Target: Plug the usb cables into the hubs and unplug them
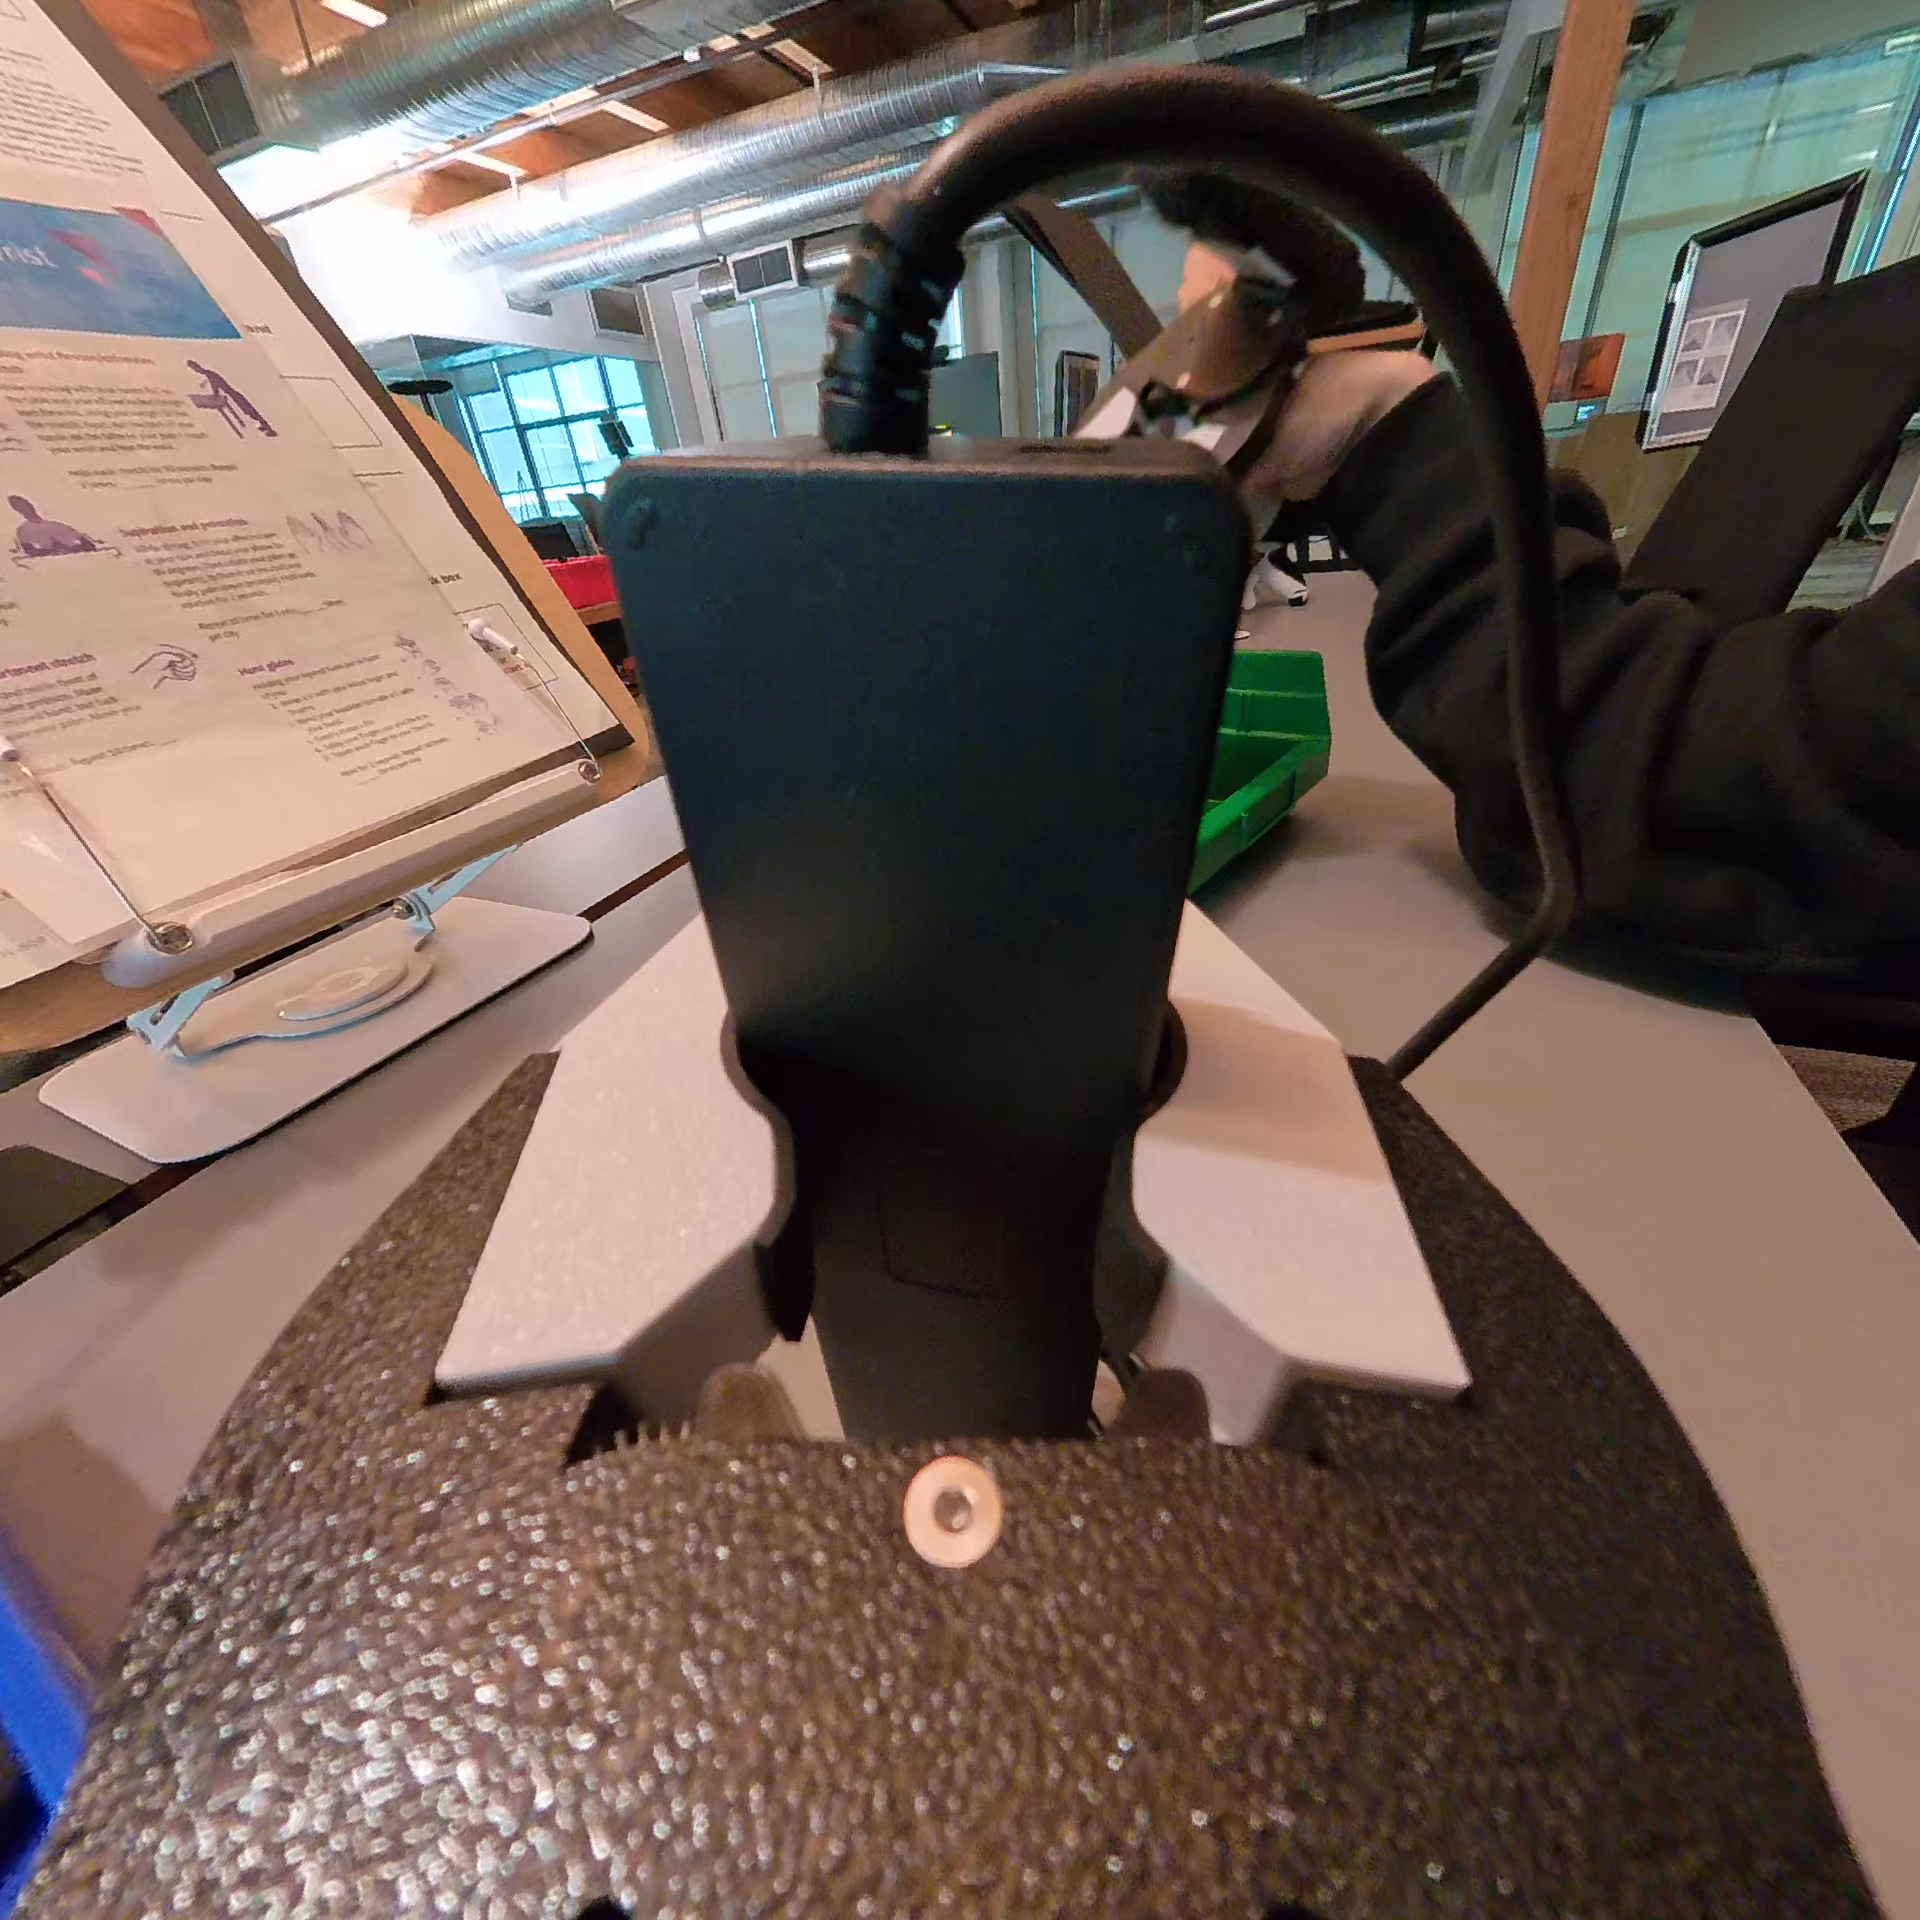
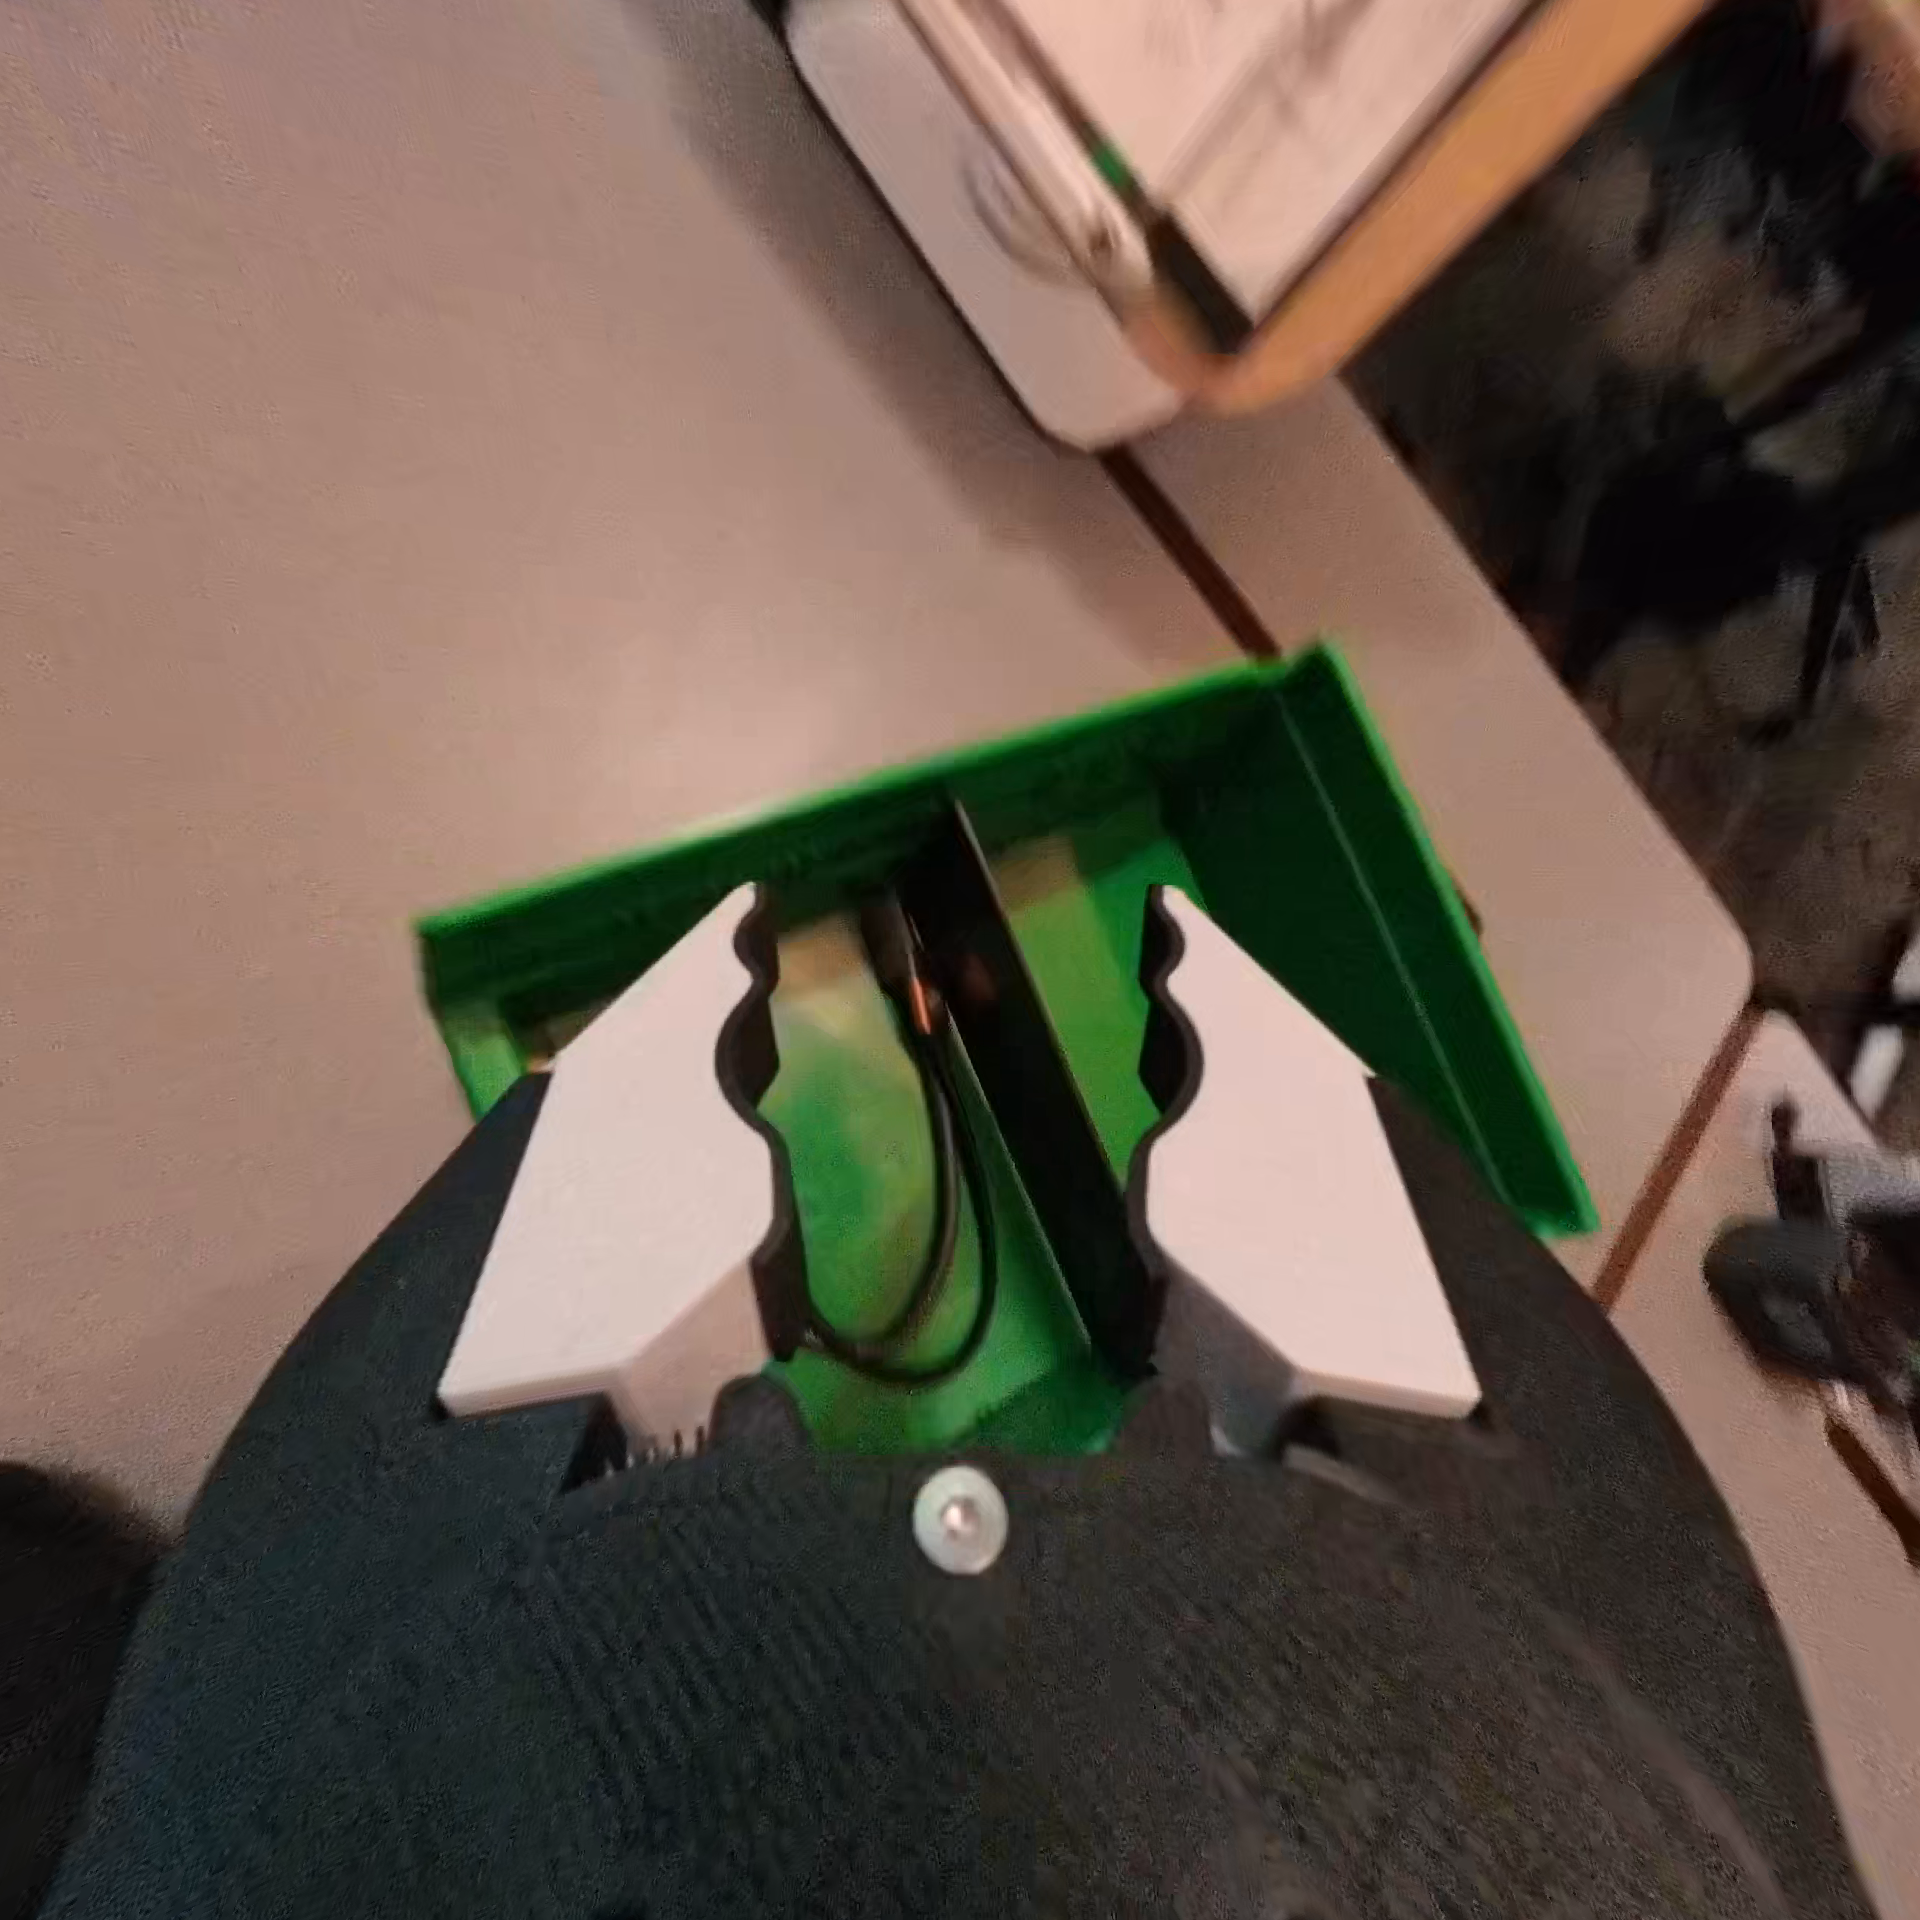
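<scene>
Left gripper clamped on the lower part of a black USB hub, held upright between the grey fingers, top edge well clear of the worktop. Plugged into the hub's top edge, left of centre: a thick black cable with a ribbed strain relief, arching over to the right and dropping down to the worktop near its right edge. Second port on the same top edge, toward the right corner, open. Beyond the hub, a hand in a black sleeve, holding the other tool; only a part of it shows. Left of the hub, a tilted document stand on a white base plate, close to the gripper's left side. Right of the hub, a green bin on the worktop, partly hidden behind it.

Right gripper spread wide, nothing between its fingers, pointing down over the green bin. Inside the bin: a black divider running slantwise, and a thin black cable looped in the compartment left of it. View blurred; cable's plug end not clear. Bare worktop on the bin's far and left sides; the bin's right corner near a seam in the worktop. Document stand's base toward the far right corner.
</scene>
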Demonstrator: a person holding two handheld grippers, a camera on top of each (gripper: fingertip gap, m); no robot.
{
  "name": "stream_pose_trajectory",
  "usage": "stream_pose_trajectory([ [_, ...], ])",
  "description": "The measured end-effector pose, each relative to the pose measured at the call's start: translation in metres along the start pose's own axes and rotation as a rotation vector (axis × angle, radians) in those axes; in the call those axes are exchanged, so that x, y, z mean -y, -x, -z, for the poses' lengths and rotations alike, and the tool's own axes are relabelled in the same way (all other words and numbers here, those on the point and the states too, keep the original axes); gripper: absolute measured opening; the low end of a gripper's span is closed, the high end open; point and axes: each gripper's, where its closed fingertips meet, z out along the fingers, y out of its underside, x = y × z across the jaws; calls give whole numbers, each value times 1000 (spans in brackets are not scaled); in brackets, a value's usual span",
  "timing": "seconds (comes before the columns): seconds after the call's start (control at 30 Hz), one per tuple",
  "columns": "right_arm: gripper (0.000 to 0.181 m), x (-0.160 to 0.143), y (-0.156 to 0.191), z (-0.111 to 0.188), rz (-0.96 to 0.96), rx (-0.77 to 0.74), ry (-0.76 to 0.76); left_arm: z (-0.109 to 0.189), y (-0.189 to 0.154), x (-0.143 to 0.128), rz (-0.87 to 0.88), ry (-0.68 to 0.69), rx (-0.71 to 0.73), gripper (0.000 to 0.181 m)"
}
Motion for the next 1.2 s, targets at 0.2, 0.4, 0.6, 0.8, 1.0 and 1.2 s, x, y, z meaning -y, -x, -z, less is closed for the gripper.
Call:
stream_pose_trajectory([
  [0.2, 68, 130, 103, 36, 271, 315, -562, -2, -2, 4, 7, -23, -8, 63],
  [0.4, 77, 209, 226, 5, 390, 529, -714, -6, -8, 6, 8, -29, -30, 63],
  [0.6, 77, 213, 299, -34, 395, 677, -643, -16, -14, -3, -87, 44, -12, 63],
  [0.8, 53, 218, 311, -42, 402, 656, -688, -19, -11, -7, -148, 81, 32, 63],
  [1.0, 54, 214, 315, -55, 441, 627, -637, -19, -4, -12, -222, 102, 88, 63],
  [1.2, 54, 216, 262, -39, 528, 395, -621, -15, 16, -17, -222, 109, 209, 92],
])
